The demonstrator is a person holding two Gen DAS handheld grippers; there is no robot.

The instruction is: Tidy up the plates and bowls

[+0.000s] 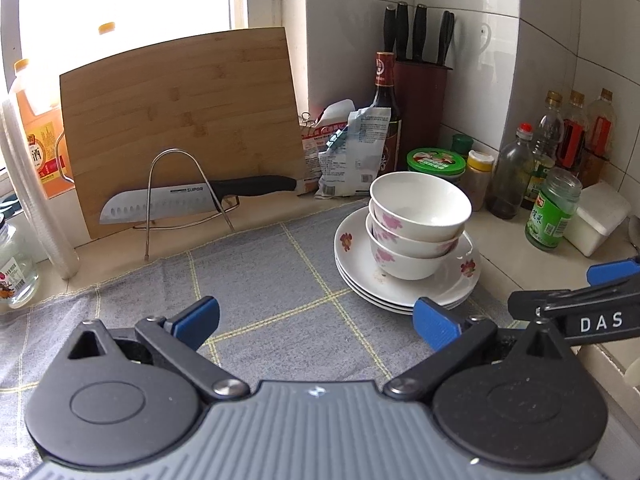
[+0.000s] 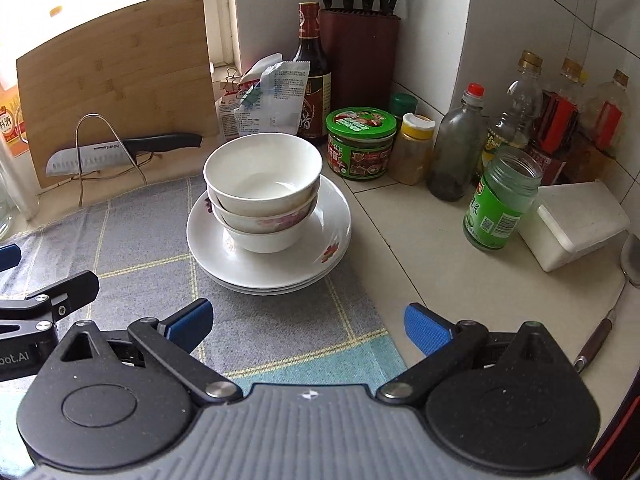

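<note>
Bowls (image 1: pixel 416 224), three nested, sit on a stack of plates (image 1: pixel 408 280) at the right edge of the checked cloth (image 1: pixel 260 288) on the bench, seen from the left wrist. The left gripper (image 1: pixel 316 320) hangs back with its jaws wide apart and empty. A knife (image 1: pixel 192 198) rests on a wire rack against the cutting board (image 1: pixel 180 120), well apart.

From the right wrist, the right gripper (image 2: pixel 306 326) faces the same stack, jaws apart, nothing held. The bowls lean slightly; a push at the top rim could tip them or slide the plates off the cloth. Close by stand a green jar (image 2: pixel 502 200) and bottles (image 2: pixel 456 148); a wide swing could topple them.
</note>
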